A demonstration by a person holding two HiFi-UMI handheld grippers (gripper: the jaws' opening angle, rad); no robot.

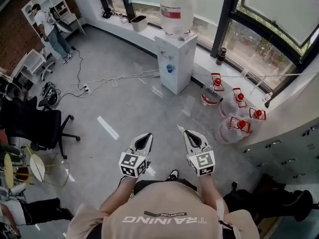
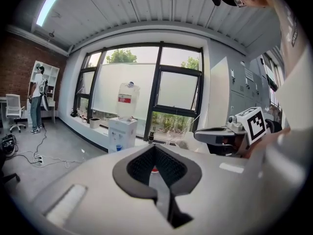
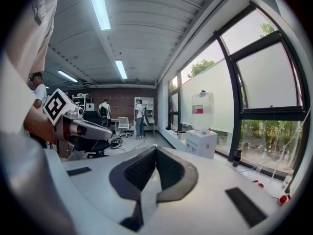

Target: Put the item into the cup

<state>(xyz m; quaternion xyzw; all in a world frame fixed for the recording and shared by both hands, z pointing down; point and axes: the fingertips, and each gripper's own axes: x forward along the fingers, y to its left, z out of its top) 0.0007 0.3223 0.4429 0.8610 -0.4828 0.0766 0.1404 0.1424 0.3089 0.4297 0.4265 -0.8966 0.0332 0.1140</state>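
Standing on grey floor (image 1: 124,108), person holds left gripper (image 1: 145,136) and right gripper (image 1: 190,133) side by side, aimed at white water dispenser (image 1: 175,63). Each gripper view shows jaws closed tip to tip, nothing between them.

- Item: not in view.
- Small blue cup-like object (image 1: 170,68) sits in dispenser recess, well apart from grippers; identity unconfirmed.
- Step, by judgement: pre-start, no pick made.
- Next move calls for locating item, then opening one gripper.

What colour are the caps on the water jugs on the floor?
Red caps; the head view shows them best.
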